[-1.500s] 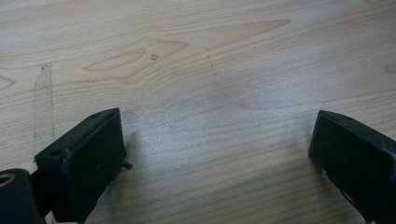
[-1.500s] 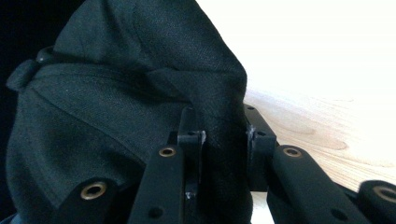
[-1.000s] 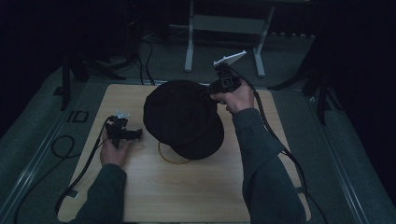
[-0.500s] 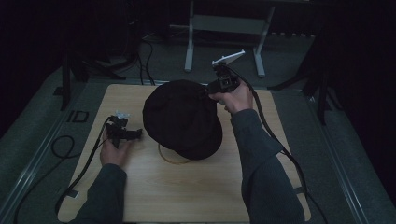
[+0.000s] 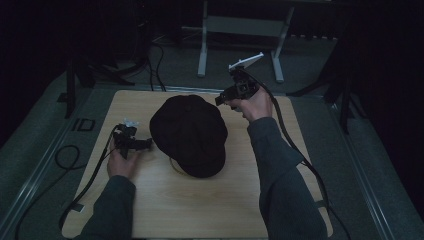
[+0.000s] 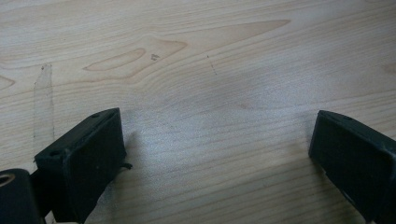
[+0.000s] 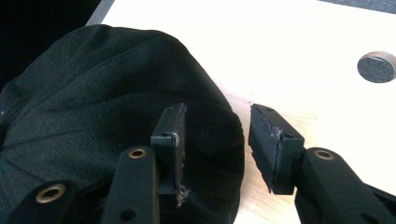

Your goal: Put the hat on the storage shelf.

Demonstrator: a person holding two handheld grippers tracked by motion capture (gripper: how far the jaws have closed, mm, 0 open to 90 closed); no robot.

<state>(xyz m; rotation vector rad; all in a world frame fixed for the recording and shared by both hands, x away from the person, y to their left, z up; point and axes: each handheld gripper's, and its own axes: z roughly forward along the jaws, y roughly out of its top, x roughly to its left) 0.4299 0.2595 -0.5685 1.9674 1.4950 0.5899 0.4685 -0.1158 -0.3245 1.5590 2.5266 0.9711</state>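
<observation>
Since the earlier frame: right gripper (image 7: 215, 144) jaws have been opening, cap edge between them, unpinched. Left gripper (image 5: 134, 143), spread, rests near the desk's left edge. One black flat cap (image 5: 190, 132), desk (image 5: 210, 210) centre. Two grippers. Risk: jaws snagging the fabric, dragging the cap.

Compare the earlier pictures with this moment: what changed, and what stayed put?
The right hand-held gripper has just been opening its jaws at the black cap's far edge; its pads no longer press the fabric. The cap, the left hand-held gripper and both hands kept their places.
</observation>
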